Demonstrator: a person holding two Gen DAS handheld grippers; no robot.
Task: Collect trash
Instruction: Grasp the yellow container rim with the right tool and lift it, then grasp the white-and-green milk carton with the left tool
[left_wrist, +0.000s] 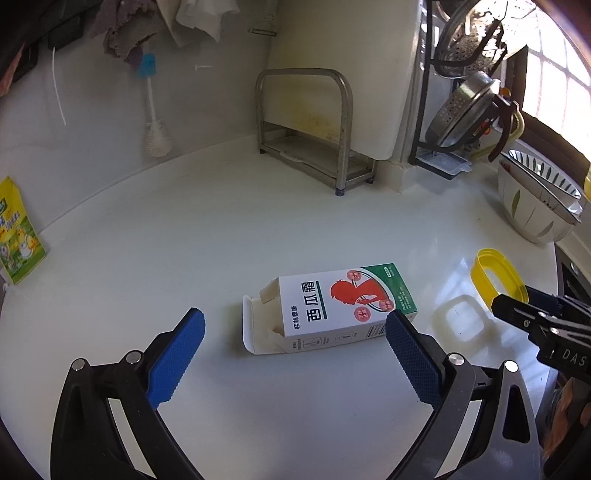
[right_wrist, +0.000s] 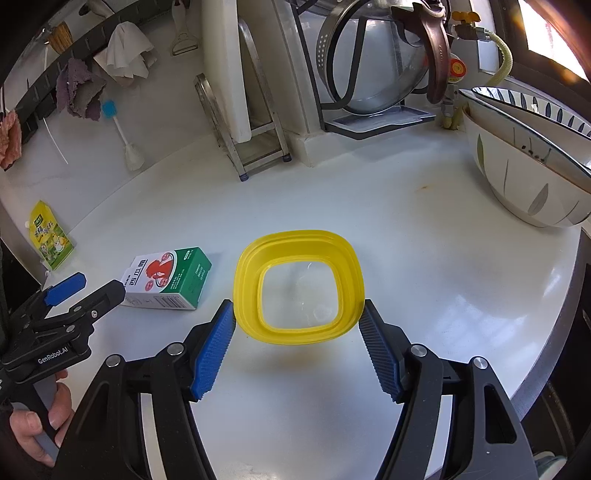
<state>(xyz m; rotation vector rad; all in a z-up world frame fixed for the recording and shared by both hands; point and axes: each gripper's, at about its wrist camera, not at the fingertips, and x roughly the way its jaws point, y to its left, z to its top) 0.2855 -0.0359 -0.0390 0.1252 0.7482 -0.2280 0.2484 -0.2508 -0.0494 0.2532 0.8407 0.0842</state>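
A small cardboard carton (left_wrist: 334, 308), white with a green end, a red figure and dark printed characters, lay on its side on the glossy white counter (left_wrist: 221, 236), one end flap hanging open to show its pale inside. The left tongs (left_wrist: 295, 328) hovered just in front of it, the two blue, finely ribbed rubber pads standing wide apart with nothing between them; the right-hand pad overlapped the carton's green corner in view, though I could not tell whether it touched.

Beside the carton, the right tongs (right_wrist: 297, 314) held a yellow plastic ring (right_wrist: 299, 284), a rounded-square frame with stepped ridges and an open middle. Its two sides sat against the ribbed blue pads (right_wrist: 216, 347), the jaws about half spread around it. It was tilted up off the counter, with a soft shadow underneath. From the left wrist view it showed as a thin yellow hoop at the tip of the black right-hand tool.

Further back stood a bare brushed-metal rack (left_wrist: 314, 147), a white bottle brush with a blue handle (left_wrist: 153, 110) leaning on the wall, and stacked white ceramic bowls with grey leaf marks (right_wrist: 524, 166). A yellow-green foil sachet (left_wrist: 18, 232) leaned at the far left. A person's hand (right_wrist: 40, 424) gripped the grey handle of the left tool.
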